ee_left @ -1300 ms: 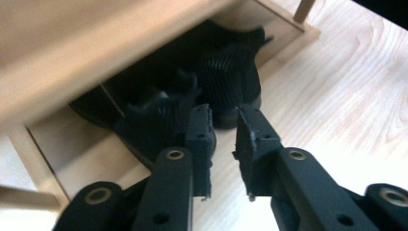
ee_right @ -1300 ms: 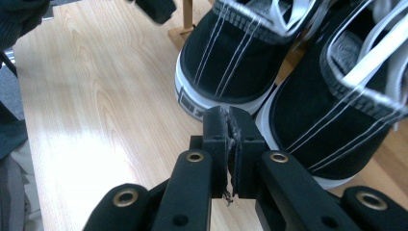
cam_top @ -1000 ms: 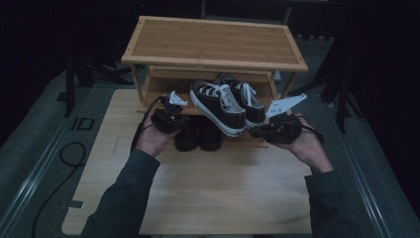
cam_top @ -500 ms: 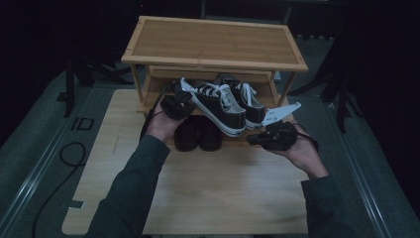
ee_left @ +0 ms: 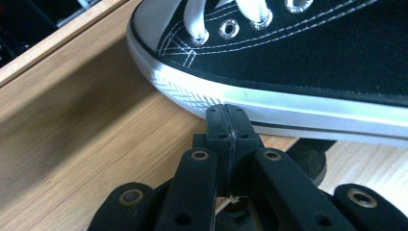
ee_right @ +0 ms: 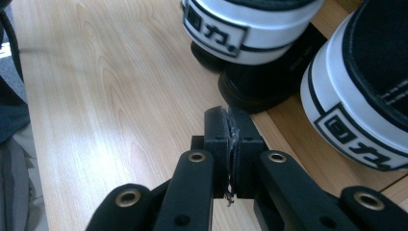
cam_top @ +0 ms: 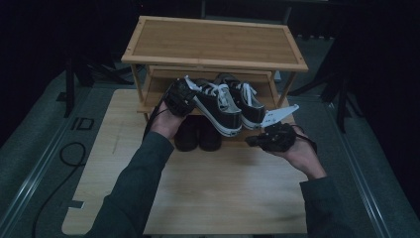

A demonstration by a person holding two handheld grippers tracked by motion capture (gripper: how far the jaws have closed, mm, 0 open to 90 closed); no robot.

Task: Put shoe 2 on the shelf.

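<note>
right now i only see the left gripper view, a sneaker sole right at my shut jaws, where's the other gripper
Observer: the right gripper is low in front of the wooden rack, off to your right, with its jaws shut on nothing.
Operator: is this shoe alone up here
Observer: no, the sneaker at your jaws has a second sneaker beside it on the lower shelf. Both heels face you.
Operator: anything under them
Observer: yes, two dark shoes stand on the board just below the shelf's front edge.
</note>
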